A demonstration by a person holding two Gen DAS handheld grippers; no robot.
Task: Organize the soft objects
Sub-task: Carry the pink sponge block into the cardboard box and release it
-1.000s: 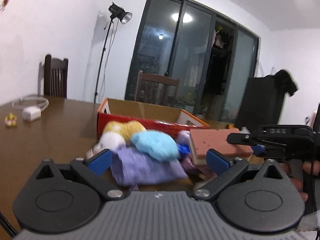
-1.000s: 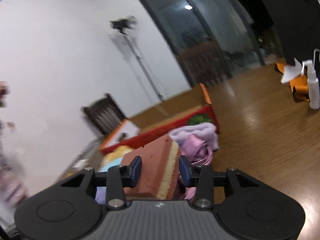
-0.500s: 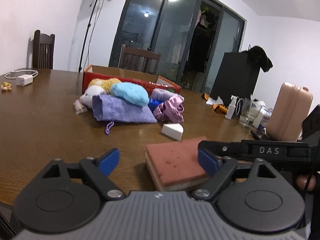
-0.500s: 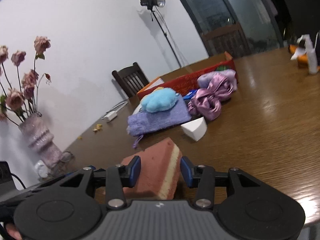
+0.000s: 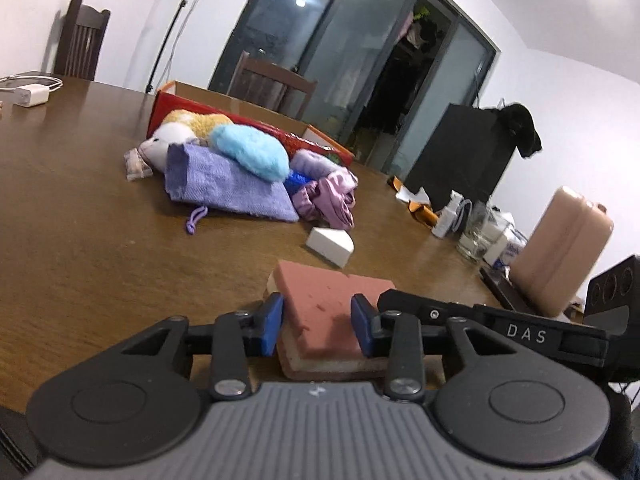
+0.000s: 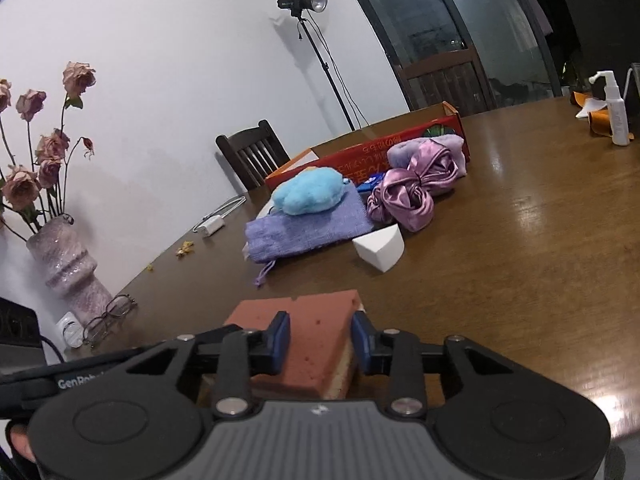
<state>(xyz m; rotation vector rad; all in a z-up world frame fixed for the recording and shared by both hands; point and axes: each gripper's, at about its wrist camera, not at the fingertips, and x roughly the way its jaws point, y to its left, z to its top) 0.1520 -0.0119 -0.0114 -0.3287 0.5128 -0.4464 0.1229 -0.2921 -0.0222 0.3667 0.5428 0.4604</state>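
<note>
A pink-topped, yellow-bottomed sponge (image 5: pixel 320 304) (image 6: pixel 312 320) lies flat on the brown table (image 5: pixel 100 260) near its front edge. My left gripper (image 5: pixel 317 322) has the sponge between its blue pads, jaws closing, both pads touching its sides. From the other side my right gripper (image 6: pixel 320 340) is also closing on the same sponge, pads pressed into it. Farther back sits the pile: a purple pouch (image 5: pixel 228 188), a blue plush (image 5: pixel 250 152), a yellow-and-white plush toy (image 5: pixel 180 132), a pink satin scrunchie (image 5: pixel 328 200) and a white wedge sponge (image 5: pixel 330 244), in front of a red cardboard box (image 5: pixel 240 120).
A vase of dried roses (image 6: pixel 68 264) and glasses (image 6: pixel 108 316) stand at the table's left edge. A white charger (image 5: pixel 30 94) lies far left. Bottles and a glass (image 5: pixel 476 228) and a pink case (image 5: pixel 560 256) crowd the right side. Chairs and a lamp stand are behind.
Both grippers drew back from the pile toward the near table edge, the right one carrying the sponge. The sponge now rests on the table, and the left jaws have narrowed from wide onto it.
</note>
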